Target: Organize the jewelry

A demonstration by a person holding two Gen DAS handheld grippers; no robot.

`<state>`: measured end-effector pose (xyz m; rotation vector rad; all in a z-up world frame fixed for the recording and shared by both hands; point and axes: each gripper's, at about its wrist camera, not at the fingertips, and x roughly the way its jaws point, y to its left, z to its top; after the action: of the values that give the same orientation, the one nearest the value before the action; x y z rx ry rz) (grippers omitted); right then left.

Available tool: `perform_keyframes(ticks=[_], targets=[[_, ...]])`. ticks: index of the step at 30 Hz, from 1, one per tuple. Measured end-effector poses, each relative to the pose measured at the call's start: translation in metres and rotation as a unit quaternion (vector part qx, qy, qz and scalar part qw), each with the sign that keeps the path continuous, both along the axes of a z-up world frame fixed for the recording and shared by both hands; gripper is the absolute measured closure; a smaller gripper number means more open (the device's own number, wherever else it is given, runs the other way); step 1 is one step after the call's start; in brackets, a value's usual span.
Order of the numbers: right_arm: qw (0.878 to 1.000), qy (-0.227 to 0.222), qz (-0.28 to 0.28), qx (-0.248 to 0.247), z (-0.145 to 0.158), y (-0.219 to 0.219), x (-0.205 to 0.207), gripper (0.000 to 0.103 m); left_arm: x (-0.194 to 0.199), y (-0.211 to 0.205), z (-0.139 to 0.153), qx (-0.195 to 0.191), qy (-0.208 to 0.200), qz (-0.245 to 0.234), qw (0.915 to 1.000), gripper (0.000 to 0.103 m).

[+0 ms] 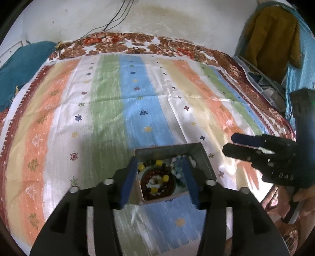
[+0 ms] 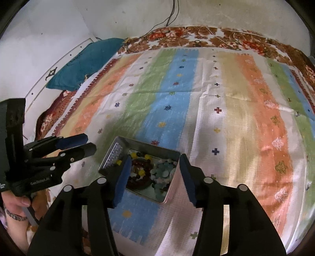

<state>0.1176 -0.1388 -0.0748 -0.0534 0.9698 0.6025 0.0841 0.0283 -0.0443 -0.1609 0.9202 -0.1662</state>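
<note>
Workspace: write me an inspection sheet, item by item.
Surface: striped cloth over a floral blanket.
Job's things: open metal tin holding a dark red bead bracelet, yellow-and-black beads and pale blue-green beads.
Clutter: nothing seen loose on the cloth.
Grippers: left gripper and right gripper both open, over the tin, gripping nothing.
Cables: black wires down the wall onto the blanket.
Surroundings: teal pillow, hanging mustard garment, stained wall.

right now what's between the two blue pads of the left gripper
In the left wrist view, the open metal tin of beaded bracelets shows between the left gripper pads; neither pad visibly presses it.
</note>
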Motion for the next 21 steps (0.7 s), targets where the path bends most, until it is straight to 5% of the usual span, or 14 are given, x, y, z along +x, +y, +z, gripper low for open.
perform_keyframes(ticks=[2,8,21], targets=[[1.0,-0.007,-0.003,-0.003,0.001,-0.003,-0.006,0.046,-0.007,-0.008,0.002,0.017,-0.013,-0.013,0.9997,0.035],[0.999,-0.036,-0.014,-0.02,0.003,-0.015,-0.022,0.034,-0.02,-0.019,0.005,0.051,-0.026,-0.023,0.9981,0.019],[0.995,-0.091,-0.027,-0.039,0.014,-0.026,-0.049,0.016,-0.038,-0.01,0.002,0.063,-0.016,0.005,0.9978,0.006]])
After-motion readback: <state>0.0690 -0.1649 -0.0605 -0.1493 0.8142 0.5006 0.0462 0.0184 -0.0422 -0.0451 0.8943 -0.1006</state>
